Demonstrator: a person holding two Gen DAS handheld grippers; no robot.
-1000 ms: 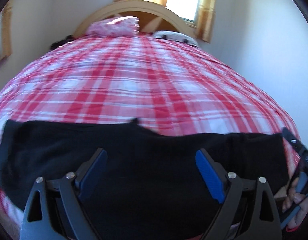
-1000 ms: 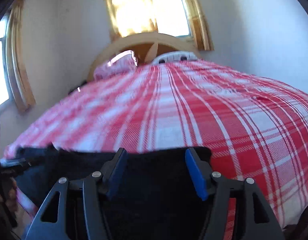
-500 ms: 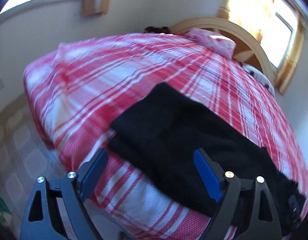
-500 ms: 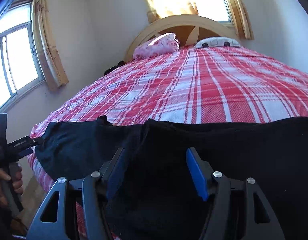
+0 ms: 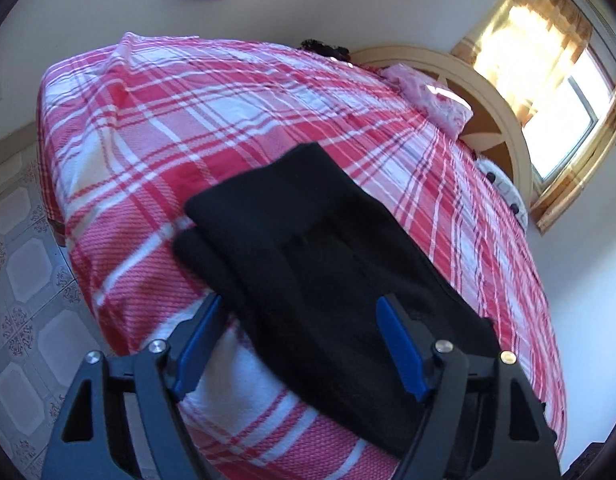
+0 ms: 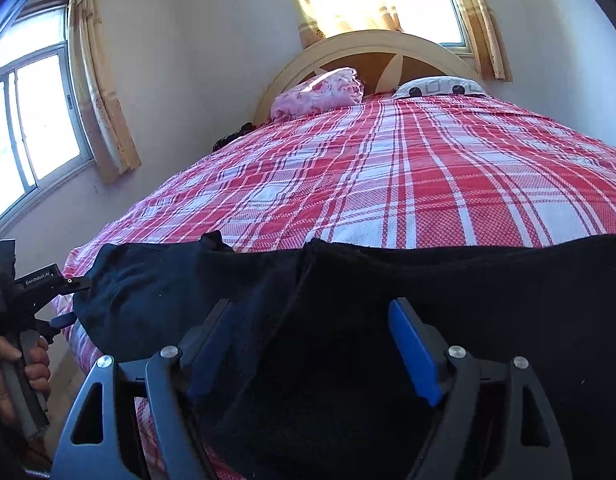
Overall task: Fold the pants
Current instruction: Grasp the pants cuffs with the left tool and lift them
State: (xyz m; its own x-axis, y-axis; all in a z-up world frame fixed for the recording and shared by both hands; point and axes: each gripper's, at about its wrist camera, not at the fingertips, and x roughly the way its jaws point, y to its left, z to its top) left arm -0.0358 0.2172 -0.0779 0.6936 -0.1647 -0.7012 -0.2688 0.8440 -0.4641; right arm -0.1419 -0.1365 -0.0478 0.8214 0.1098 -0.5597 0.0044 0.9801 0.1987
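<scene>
black pants (image 5: 328,280) near the bed (image 5: 156,128) edge; both tools released, left tool (image 5: 296,344), right tool (image 6: 312,344); a shallow pinch might catch one layer only.

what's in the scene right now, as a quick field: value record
garment: black fabric pants, lying lengthwise along the bed's near edge
surface: red and white plaid bedspread
left gripper: open, blue fingers either side of the pants, nothing held
right gripper: open over the pants
head of bed: pink pillow, white patterned pillow, arched wooden headboard

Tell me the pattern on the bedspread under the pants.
Red, pink and white plaid bedspread, clearest in the right wrist view.
</scene>
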